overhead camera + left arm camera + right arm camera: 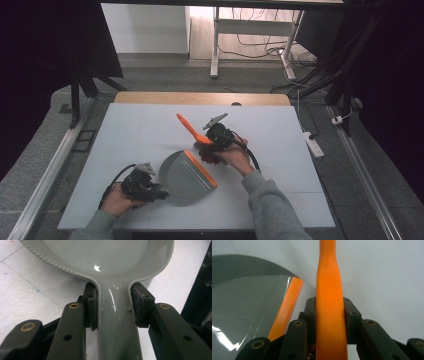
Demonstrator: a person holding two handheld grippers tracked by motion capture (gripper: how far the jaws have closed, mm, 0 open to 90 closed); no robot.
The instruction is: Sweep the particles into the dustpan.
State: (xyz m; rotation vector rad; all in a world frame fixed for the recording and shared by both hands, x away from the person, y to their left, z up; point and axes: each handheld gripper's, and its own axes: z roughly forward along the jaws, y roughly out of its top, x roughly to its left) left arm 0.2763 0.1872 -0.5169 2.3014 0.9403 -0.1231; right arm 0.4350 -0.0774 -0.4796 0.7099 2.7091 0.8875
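Table: a white rectangular tabletop (150, 130) carries everything; both grippers work near its middle and near edge.
Dustpan: a grey plastic dustpan with an orange strip along its straight front lip (187, 177) lies flat on the table, its handle (117, 322) running back between the left gripper's jaws and its pan spreading out ahead of them.
Left gripper: the left gripper (159, 192), held in the person's left hand (117, 200), has its jaws pressed against both sides of the dustpan handle.
Brush: an orange plastic brush handle (329, 305) rises straight ahead out of the right gripper's jaws; the dustpan's orange lip (285, 307) sits just left of them.
Right gripper: the right gripper (210, 142), in the right hand (237, 157), pinches the brush handle between its pads.
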